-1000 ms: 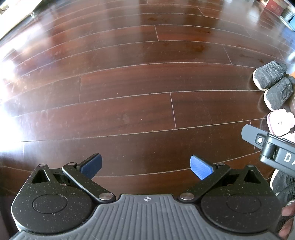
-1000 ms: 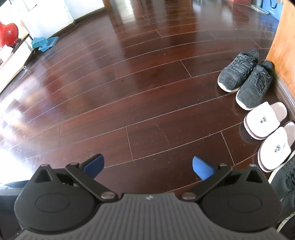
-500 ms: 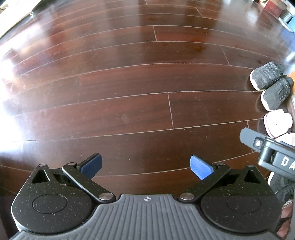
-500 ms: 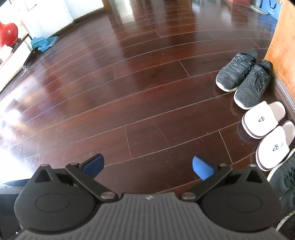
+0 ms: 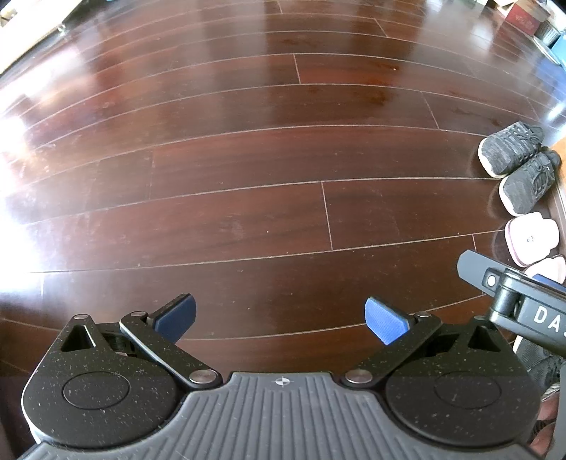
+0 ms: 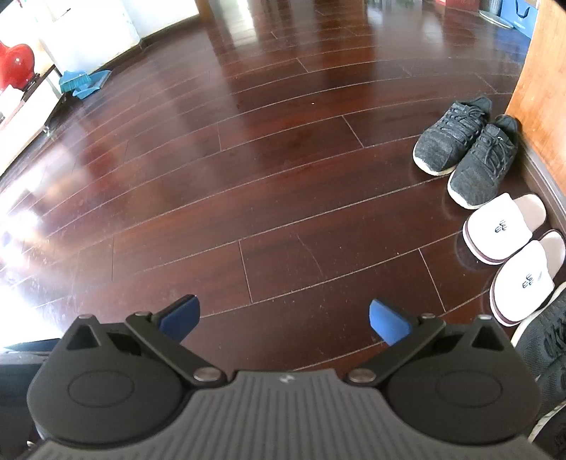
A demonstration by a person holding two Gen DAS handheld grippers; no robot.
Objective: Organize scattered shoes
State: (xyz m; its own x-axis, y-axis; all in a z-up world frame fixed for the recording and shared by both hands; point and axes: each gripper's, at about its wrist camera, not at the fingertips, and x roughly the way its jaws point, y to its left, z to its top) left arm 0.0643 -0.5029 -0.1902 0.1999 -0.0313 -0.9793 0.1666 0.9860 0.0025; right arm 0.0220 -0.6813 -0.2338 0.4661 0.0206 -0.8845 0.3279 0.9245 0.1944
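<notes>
Shoes stand in a row along the right wall. In the right wrist view a pair of dark grey sneakers (image 6: 467, 148) is farthest, then a pair of white slippers (image 6: 509, 244), then a dark mesh sneaker (image 6: 544, 339) at the right edge. The sneakers (image 5: 520, 166) and slippers (image 5: 530, 237) also show in the left wrist view. My left gripper (image 5: 279, 318) is open and empty above bare floor. My right gripper (image 6: 283, 318) is open and empty, left of the row; its body shows in the left wrist view (image 5: 523, 300).
Dark wood floor (image 6: 247, 177) fills both views. A wooden wall or cabinet side (image 6: 541, 88) runs behind the shoes. A blue dustpan (image 6: 85, 81), a red object (image 6: 14, 67) and white furniture stand far left. Boxes (image 5: 527, 17) sit far right.
Both views have drifted slightly; the shoes sit a little lower and farther left in the right wrist view. Both grippers stay open and empty.
</notes>
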